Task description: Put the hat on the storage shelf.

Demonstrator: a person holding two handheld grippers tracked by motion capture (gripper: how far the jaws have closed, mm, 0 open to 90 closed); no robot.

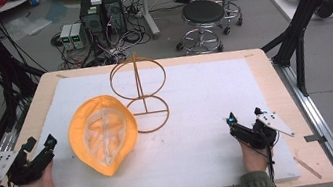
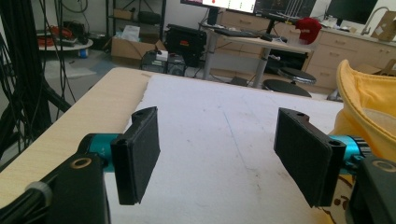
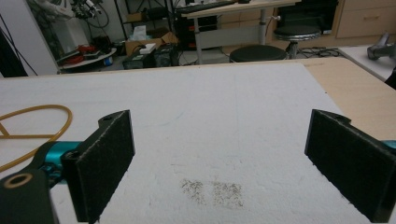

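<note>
From the high view, the yellow hat (image 1: 103,134) lies crown-down on the white foam sheet (image 1: 198,114) that covers the bench, at about nine o'clock from the sheet's middle. The wire hat stand (image 1: 140,91) rises just past its far rim at twelve o'clock, base ring almost touching the brim. The left gripper (image 1: 40,148) waits just beside the hat's near-left edge, jaws spread with nothing between them. The right gripper (image 1: 244,119) rests well apart at four o'clock, likewise spread and empty. My worry is that the stand looks light and spindly; a hat dragged or swung against it would likely tip it over.

In the left gripper view, the left gripper (image 2: 224,156) has its jaws wide, bare foam between them, and the hat (image 2: 369,112) curves up at three o'clock, outside the jaws. Closing from here would catch nothing; a one-sided pinch on the soft brim could fold it.

In the right gripper view, the right gripper (image 3: 229,168) is open over bare foam, with the stand's ring (image 3: 32,133) at nine o'clock. Reaching across carelessly might snag that wire.
</note>
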